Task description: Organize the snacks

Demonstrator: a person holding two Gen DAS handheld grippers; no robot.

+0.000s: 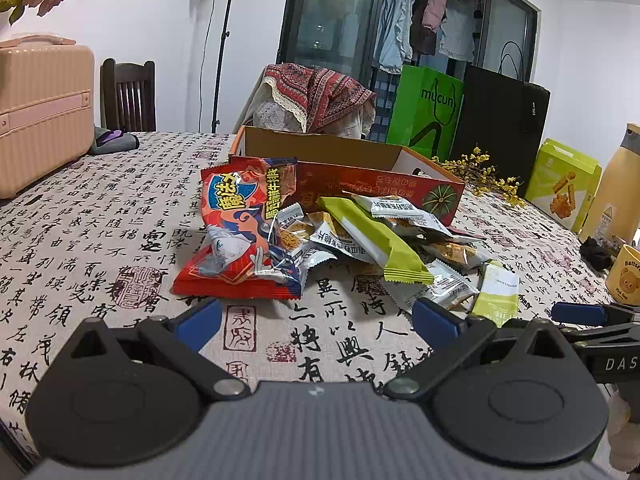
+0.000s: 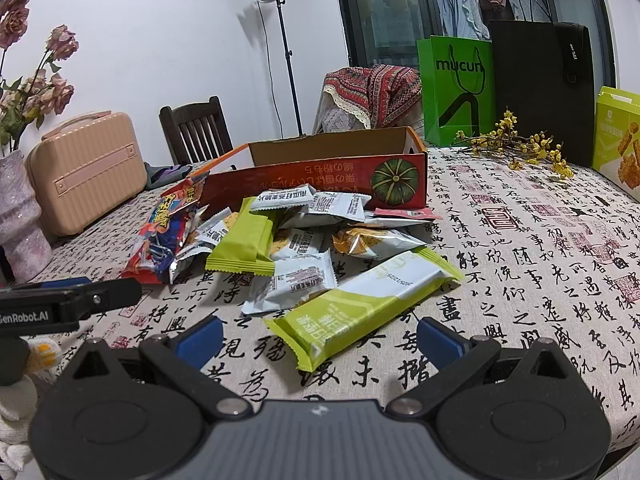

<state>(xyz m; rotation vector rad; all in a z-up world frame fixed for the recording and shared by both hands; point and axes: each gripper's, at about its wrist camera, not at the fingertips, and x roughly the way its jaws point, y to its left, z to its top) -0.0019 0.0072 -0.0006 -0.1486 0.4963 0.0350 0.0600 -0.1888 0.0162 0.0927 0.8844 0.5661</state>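
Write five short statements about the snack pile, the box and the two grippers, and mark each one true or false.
1. Both grippers are open and hold nothing. True: the left gripper and the right gripper each have their fingers spread over bare tablecloth.
2. The snacks are already packed in the cardboard box. False: the pile lies on the cloth in front of the box.
3. A green wrapper lies nearest the right gripper. True.
4. The large red snack bag sits at the right end of the pile. False: it is at the left end.
5. The box is closed with a lid. False: its top is open.
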